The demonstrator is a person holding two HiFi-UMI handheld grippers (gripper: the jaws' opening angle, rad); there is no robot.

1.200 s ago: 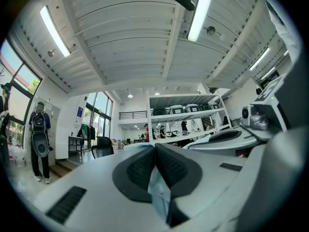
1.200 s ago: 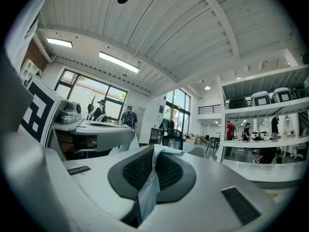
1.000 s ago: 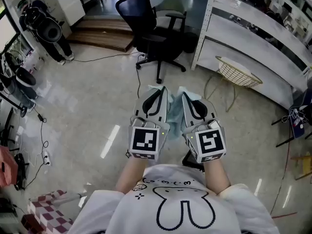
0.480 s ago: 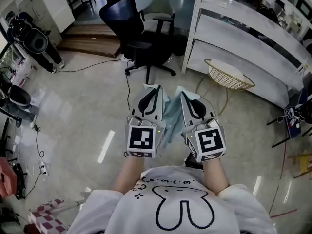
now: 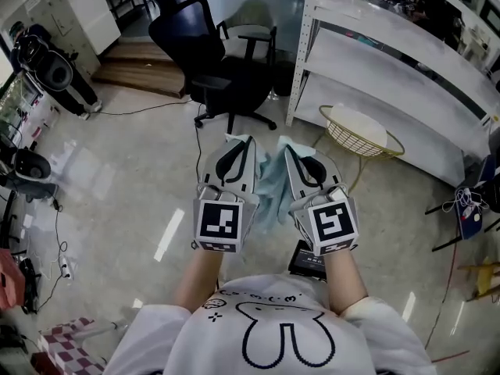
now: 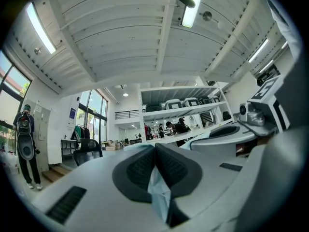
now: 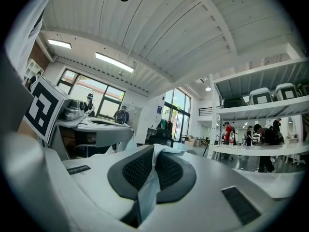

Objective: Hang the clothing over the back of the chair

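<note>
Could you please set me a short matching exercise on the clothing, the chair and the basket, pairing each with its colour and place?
1. clothing
2. chair
3. wire basket

A. black, on the floor ahead
B. yellowish, beside the white shelving
C. pale blue, clamped by the left gripper and the right gripper

Pairs: 1-C, 2-A, 3-B.
</note>
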